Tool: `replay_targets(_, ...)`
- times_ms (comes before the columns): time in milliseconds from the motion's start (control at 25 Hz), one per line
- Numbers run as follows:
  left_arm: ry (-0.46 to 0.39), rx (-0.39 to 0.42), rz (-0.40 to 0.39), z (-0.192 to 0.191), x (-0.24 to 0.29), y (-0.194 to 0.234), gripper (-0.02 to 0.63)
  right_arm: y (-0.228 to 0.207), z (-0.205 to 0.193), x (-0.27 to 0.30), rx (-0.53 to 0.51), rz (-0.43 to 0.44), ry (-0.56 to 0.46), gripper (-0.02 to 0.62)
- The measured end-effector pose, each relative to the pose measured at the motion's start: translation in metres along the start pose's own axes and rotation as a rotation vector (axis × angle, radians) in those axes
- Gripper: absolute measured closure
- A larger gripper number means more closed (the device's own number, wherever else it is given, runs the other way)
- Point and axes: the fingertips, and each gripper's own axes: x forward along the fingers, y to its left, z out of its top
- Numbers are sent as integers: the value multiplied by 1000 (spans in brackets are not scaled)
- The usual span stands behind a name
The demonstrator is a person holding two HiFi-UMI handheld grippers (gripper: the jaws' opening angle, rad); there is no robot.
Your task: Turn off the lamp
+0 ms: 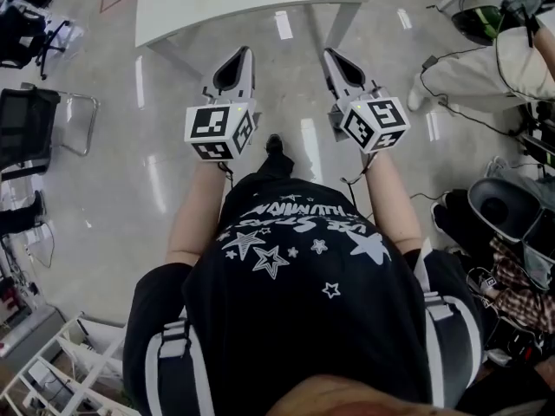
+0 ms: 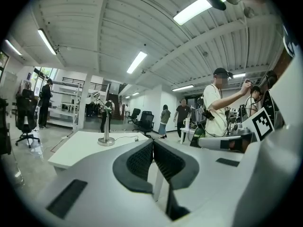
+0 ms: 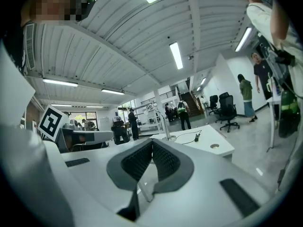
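left gripper (image 2: 153,144) and right gripper (image 3: 152,144), ribbed dark pads pressed together on nothing, are held level and side by side, probably because the reach has not yet begun. white table (image 1: 217,7), smooth and flat-topped, stands ahead, apart from both. lamp (image 2: 105,126), a slim metal stem on a round base, stands on it. its thin cord (image 3: 187,133) carries a small dark piece (image 3: 197,136), perhaps the switch.
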Motion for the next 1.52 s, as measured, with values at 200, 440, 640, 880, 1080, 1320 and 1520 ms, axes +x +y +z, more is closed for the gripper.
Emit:
replay_targets(200,-18,-43,1,6,31,40,595,-7,11,46,-19,-16,15,589)
replay_targets(440,-23,-70,-11,9,57,73,595,-12,21,93,-25,-42,30,589)
replay_targets(640,-16,-78,-32,8,79,93,595,-20,27,121,-30,-76,12,589)
replay_targets(880,-12,-91,-43,7,94,107,595,-32,22,127,-16,-119,19,589)
replay_targets(1080,-10,-91,-57,10,102,102,594,-50,30,122,-1,-156,3,589)
replay_targets(1320,-8,-83,-42,9,122,103,594,-74,32,133,7,-151,1,589)
replay_targets(1520,-1,-72,-22,7,160,96,595,-115,38,155,27,-127,-11,589)
